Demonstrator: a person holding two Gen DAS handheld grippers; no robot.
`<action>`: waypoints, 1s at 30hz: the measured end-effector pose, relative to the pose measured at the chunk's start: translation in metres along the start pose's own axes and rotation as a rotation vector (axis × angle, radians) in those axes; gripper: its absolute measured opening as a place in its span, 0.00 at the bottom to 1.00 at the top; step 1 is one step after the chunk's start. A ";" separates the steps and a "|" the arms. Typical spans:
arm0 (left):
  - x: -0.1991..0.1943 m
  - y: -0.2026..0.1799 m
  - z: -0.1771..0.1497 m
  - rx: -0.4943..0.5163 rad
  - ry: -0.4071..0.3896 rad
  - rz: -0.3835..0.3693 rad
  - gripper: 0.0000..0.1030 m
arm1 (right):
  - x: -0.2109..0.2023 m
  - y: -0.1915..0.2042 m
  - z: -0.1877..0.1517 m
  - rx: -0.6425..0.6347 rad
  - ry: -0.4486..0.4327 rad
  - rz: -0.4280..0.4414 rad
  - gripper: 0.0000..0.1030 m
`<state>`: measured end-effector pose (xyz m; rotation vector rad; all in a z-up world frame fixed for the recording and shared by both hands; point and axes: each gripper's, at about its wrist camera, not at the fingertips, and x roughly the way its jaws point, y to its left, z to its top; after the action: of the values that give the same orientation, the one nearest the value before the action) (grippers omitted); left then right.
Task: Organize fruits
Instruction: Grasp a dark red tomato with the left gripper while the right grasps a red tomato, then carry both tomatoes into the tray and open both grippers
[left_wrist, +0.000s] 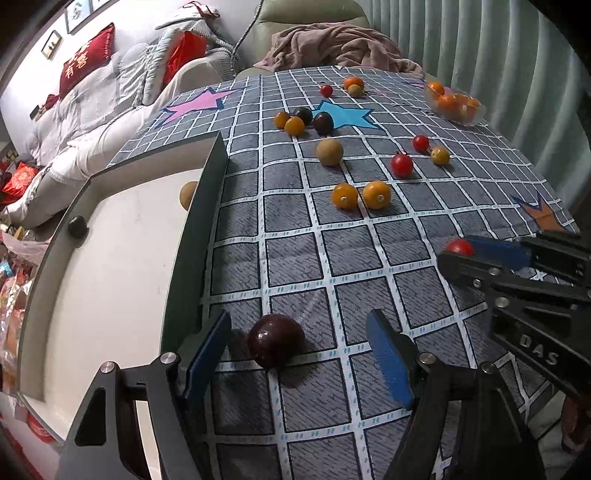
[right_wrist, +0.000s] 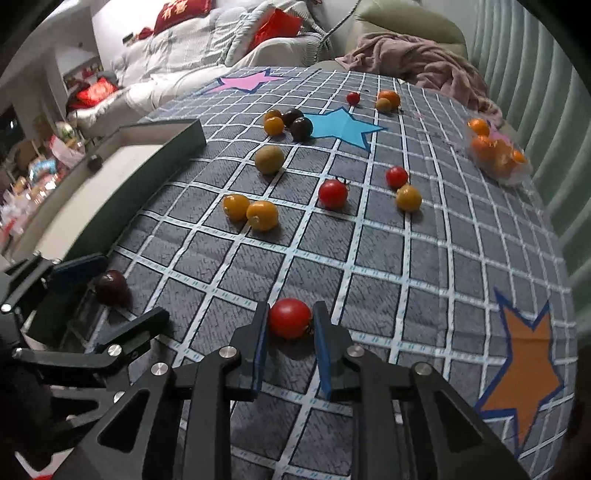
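Where the red cherry tomato (right_wrist: 290, 318) sits near the desk's front edge, the right tongs (right_wrist: 290, 332) pinch it between blue pads. To its left, a dark plum (left_wrist: 275, 339) lies on the checked cloth (left_wrist: 332, 258) between the spread left tongs (left_wrist: 295, 363), untouched, beside a white tray (left_wrist: 110, 258). Far right, a clear bowl (left_wrist: 456, 105) holds orange fruits.

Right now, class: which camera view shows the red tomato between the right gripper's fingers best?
The right wrist view: the red tomato sits whole and central, pinched by the right gripper. The left wrist view shows only its top behind that gripper's finger.
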<state>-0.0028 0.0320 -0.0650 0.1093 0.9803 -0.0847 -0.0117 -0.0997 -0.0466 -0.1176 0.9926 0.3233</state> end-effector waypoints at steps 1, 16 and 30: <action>-0.001 0.000 -0.001 -0.005 -0.002 -0.001 0.71 | -0.001 -0.002 -0.001 0.007 -0.002 0.007 0.25; -0.006 -0.002 -0.005 -0.018 0.006 -0.012 0.26 | -0.020 -0.024 -0.009 0.102 -0.063 0.080 0.25; -0.038 0.000 0.009 -0.021 -0.034 -0.018 0.26 | -0.039 -0.033 -0.002 0.139 -0.081 0.087 0.25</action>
<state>-0.0164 0.0317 -0.0279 0.0794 0.9480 -0.0921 -0.0221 -0.1394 -0.0170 0.0645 0.9384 0.3352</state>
